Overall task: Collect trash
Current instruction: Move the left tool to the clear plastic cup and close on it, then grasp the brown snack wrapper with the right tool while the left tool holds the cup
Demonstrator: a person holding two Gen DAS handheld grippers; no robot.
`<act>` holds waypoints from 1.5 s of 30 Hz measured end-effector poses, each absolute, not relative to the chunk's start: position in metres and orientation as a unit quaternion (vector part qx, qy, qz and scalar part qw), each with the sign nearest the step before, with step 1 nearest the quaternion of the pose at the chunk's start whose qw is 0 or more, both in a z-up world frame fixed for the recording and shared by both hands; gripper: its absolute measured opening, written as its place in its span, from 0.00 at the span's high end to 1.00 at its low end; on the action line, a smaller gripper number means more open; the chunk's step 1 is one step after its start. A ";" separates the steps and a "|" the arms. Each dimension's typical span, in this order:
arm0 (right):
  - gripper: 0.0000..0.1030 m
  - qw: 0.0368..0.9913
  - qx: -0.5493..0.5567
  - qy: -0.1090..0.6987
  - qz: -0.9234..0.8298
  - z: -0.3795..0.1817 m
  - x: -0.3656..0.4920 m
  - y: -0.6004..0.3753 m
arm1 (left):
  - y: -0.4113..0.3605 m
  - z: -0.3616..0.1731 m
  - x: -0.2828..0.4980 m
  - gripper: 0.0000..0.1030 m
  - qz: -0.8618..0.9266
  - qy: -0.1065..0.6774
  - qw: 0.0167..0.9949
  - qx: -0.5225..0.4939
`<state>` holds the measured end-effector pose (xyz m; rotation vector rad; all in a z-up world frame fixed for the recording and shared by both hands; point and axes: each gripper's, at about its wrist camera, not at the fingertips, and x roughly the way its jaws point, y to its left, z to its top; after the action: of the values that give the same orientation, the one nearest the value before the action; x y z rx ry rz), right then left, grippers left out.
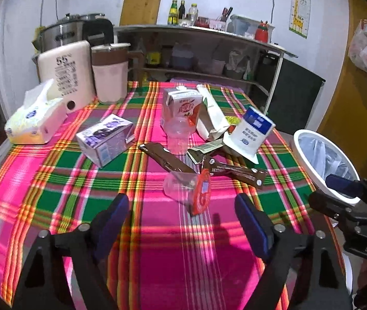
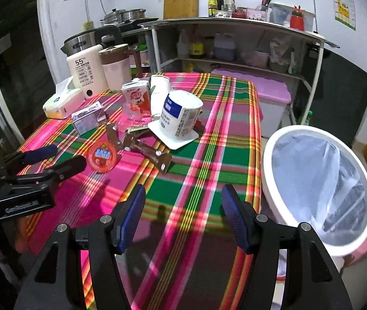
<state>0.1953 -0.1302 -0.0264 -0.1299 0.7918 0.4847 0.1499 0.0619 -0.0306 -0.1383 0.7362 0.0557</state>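
Trash lies scattered on the plaid tablecloth [image 1: 54, 186]. A clear cup with a red lid [image 1: 187, 190] lies on its side just beyond my left gripper [image 1: 182, 204], which is open with nothing between its pads. Further back are brown wrappers [image 1: 166, 160], a purple carton [image 1: 106, 139], a red-and-white carton [image 1: 180, 108], another clear cup [image 1: 178, 134] and an upturned white tub with a blue label [image 1: 251, 134]. My right gripper [image 2: 183, 193] hangs open over bare cloth near the table's right edge, beside the white bin [image 2: 267, 160] lined with a bag. The lidded cup [image 2: 102, 156] sits by the left gripper [image 2: 68, 156].
A tissue box [image 1: 33, 121], a cream appliance [image 1: 67, 69], a pitcher [image 1: 109, 72] and a kettle [image 2: 87, 40] stand at the table's back left. Behind the table are a shelf unit [image 2: 235, 23] and a pink-lidded box [image 2: 271, 95]. The right gripper [image 1: 335, 193] shows at the right edge.
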 end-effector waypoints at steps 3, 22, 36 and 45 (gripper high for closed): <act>0.40 0.891 -0.065 0.382 0.235 -0.028 0.203 -0.128 | 0.063 -0.036 0.163 0.19 0.022 0.366 0.928 -0.068; 0.40 0.866 -0.083 0.403 0.284 -0.044 0.240 -0.104 | 0.073 -0.055 0.188 0.59 -0.008 0.415 0.905 -0.094; 0.46 0.830 -0.113 0.431 0.335 -0.062 0.261 -0.066 | 0.091 -0.052 0.166 0.59 0.002 0.406 0.907 -0.111; 0.80 0.820 -0.131 0.436 0.346 -0.065 0.252 -0.055 | 0.095 -0.050 0.159 0.59 0.001 0.402 0.908 -0.117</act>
<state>0.2523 -0.0555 -0.0654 -0.2800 0.9284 0.7365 0.1586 0.0946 -0.0504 -0.2418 0.8301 0.0020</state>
